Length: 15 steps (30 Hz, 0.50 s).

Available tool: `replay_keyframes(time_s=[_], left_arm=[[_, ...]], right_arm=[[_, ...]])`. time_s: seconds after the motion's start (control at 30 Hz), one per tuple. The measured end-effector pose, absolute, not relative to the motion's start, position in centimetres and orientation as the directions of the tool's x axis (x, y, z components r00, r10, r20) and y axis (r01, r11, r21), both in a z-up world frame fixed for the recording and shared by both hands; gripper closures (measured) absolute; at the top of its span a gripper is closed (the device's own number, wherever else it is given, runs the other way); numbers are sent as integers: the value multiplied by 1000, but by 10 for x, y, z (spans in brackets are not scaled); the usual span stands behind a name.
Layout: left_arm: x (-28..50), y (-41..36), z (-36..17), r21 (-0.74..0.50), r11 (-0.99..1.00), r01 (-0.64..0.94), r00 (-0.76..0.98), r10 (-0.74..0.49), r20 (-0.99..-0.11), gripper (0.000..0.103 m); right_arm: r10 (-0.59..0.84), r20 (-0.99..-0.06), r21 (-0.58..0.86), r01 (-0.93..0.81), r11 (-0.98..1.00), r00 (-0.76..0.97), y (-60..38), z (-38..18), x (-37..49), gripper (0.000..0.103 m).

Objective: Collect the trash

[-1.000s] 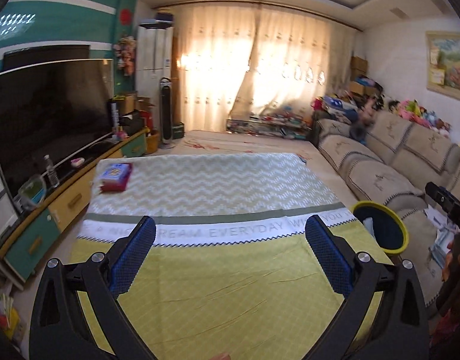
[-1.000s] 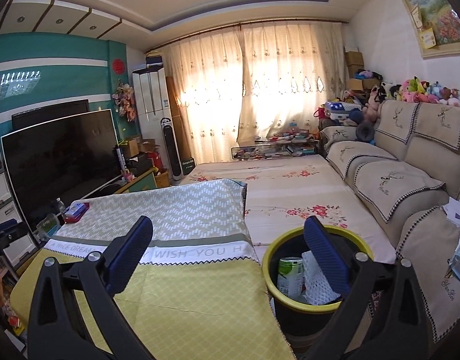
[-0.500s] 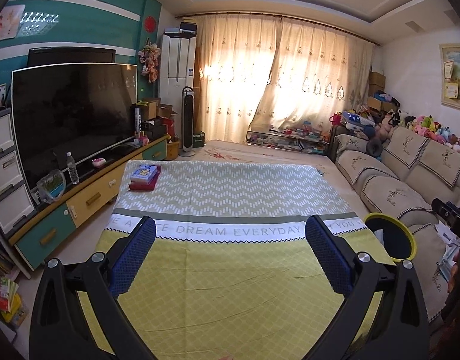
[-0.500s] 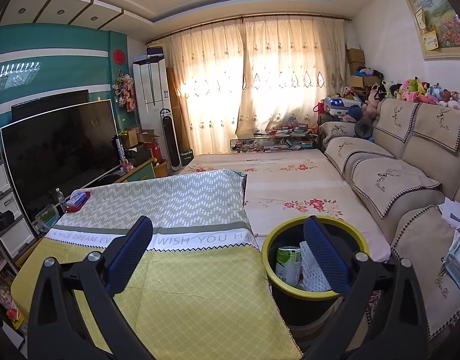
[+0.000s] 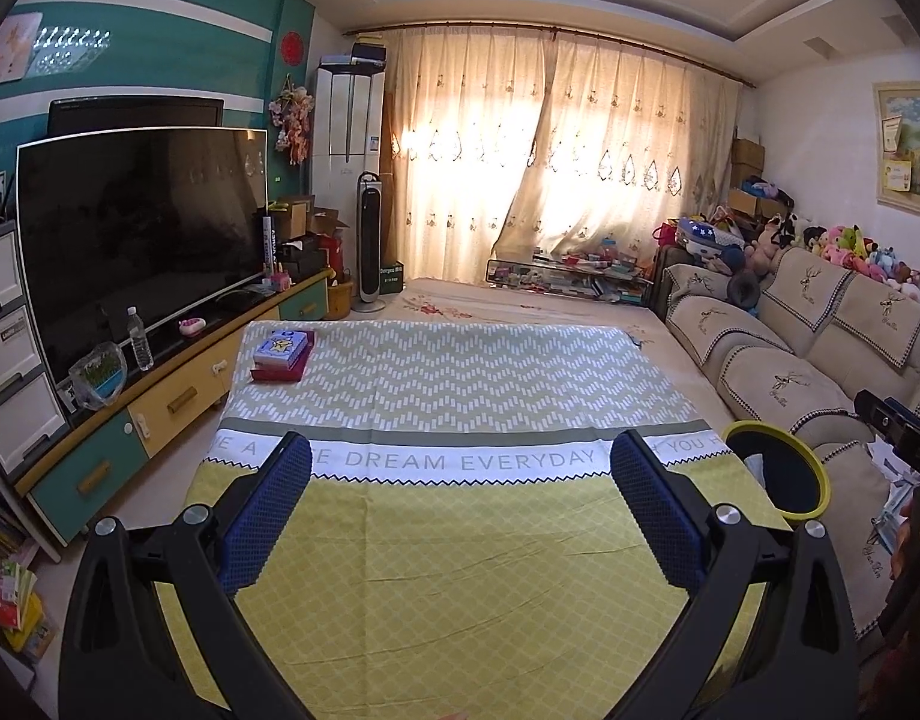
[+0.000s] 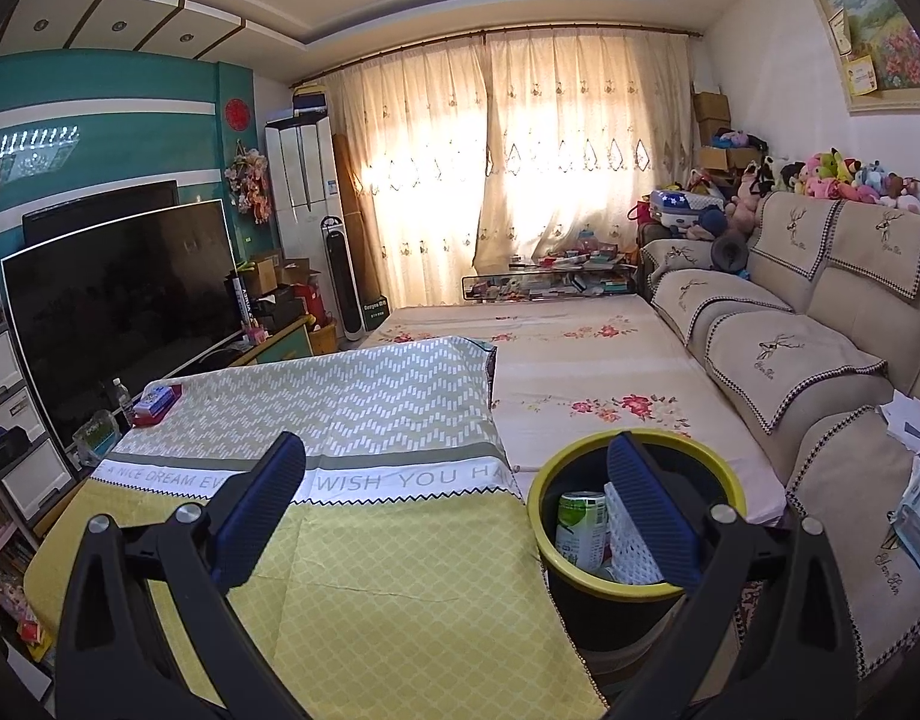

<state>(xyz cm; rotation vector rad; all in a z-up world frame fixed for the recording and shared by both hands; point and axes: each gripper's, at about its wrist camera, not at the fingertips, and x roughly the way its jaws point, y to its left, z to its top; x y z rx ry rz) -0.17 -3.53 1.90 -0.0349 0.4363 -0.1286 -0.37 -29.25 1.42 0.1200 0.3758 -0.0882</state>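
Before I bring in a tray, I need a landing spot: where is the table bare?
The tablecloth is bare over the whole yellow near half and the zigzag middle. Only the far left corner is taken, by a stack of boxes. Off the right edge stands the bin, holding a can and foam netting.

"DREAM EVERYDAY" and "WISH YOU" on the tablecloth (image 5: 460, 462)

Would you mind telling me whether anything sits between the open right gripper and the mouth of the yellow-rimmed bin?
Nothing visible does. The right gripper is open and empty above the tablecloth's edge, and the bin stands beside the table, uncovered, with a can and white mesh inside.
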Motion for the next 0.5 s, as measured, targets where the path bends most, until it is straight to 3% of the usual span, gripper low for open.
replay_keyframes(time_s=[0.5], left_arm=[[2, -33, 11, -68, 990, 121, 892, -138, -430, 5]], right_arm=[[-55, -376, 96, 98, 991, 925, -287, 11, -3, 7]])
